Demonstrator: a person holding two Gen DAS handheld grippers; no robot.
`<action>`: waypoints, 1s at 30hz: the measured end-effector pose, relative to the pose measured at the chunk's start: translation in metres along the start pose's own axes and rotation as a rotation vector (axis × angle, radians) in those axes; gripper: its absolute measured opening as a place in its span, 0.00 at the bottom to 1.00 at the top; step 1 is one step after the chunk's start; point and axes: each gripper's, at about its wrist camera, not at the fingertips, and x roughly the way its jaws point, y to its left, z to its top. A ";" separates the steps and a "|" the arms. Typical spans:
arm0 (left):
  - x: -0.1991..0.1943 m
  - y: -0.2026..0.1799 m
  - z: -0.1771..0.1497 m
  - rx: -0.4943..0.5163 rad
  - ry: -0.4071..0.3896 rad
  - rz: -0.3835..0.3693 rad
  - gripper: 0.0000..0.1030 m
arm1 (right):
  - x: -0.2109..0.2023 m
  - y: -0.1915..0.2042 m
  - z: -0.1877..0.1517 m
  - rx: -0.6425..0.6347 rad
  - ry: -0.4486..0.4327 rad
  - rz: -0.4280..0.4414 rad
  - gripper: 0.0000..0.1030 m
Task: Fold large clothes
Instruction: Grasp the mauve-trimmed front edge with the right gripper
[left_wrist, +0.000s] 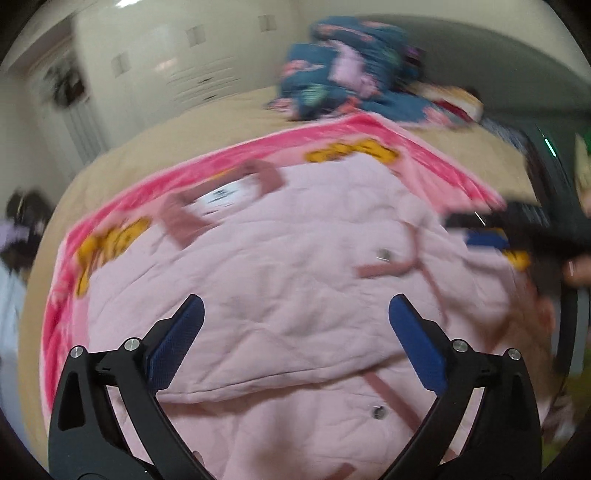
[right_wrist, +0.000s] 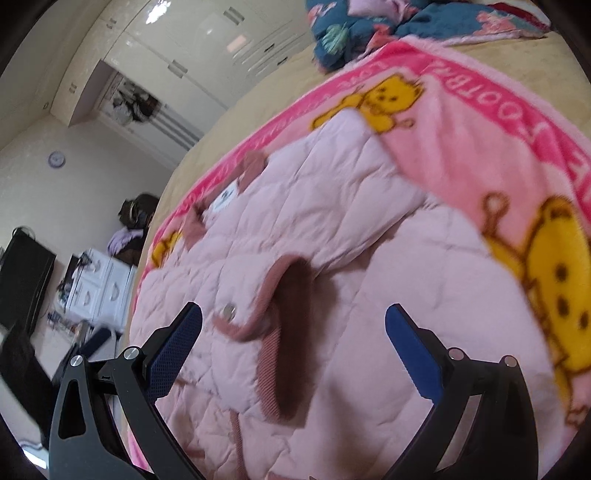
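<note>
Though motion blur smears its edges in the left view, the quilted pink jacket (left_wrist: 295, 280) lies flat on a fleecy pink blanket (left_wrist: 369, 127) over the bed (left_wrist: 229, 114). Only the right view shows its brown-trimmed cuff (right_wrist: 284, 332) sharply. Left gripper (left_wrist: 295, 343) and right gripper (right_wrist: 293, 347) hover, fingers spread, holding nothing.

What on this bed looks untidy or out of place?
The bedding at the far end is heaped in a crumpled pile, not laid flat. The jacket on the blanket lies only partly folded, a sleeve across it.
</note>
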 end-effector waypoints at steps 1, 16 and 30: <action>0.000 0.009 0.001 -0.031 0.001 0.006 0.91 | 0.006 0.004 -0.004 -0.009 0.022 0.010 0.96; -0.017 0.152 -0.015 -0.447 -0.056 0.112 0.91 | 0.060 0.022 -0.024 0.032 0.127 0.052 0.96; -0.023 0.205 -0.033 -0.655 -0.091 0.087 0.91 | 0.071 0.034 -0.025 -0.057 0.060 0.086 0.37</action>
